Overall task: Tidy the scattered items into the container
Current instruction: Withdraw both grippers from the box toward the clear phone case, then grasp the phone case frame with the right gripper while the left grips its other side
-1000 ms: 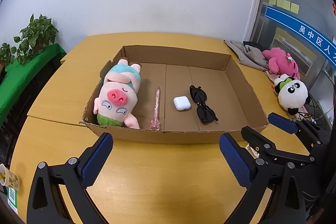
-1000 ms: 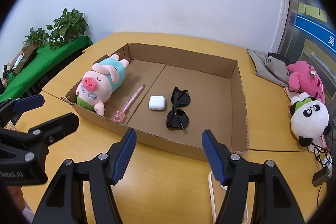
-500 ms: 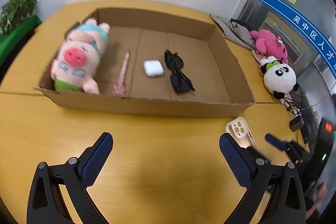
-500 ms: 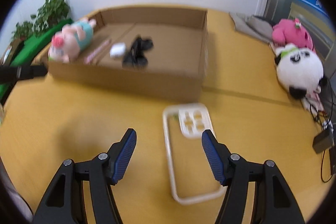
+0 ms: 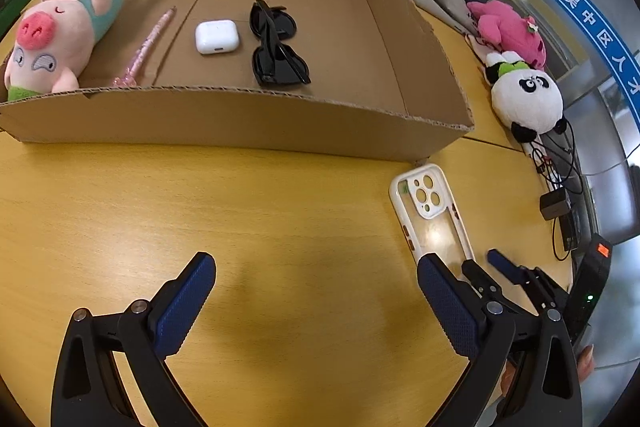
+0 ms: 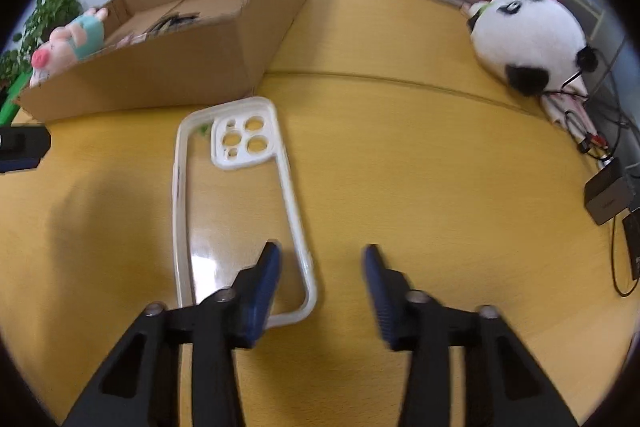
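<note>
While both hover spread, right hand-held gripper (image 6: 322,281) straddles phone case (image 6: 240,211) edge, left hand-held gripper (image 5: 316,303) over table (image 5: 280,211).

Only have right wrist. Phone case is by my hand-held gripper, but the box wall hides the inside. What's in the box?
Observer: Pig plush, pen, earbud case and sunglasses lie in the box.
Operator: Room for the phone case?
Observer: Probably. The box floor right of the sunglasses is bare.
Operator: Left hand-held gripper?
Observer: Open, holding nothing, over the table.
</note>
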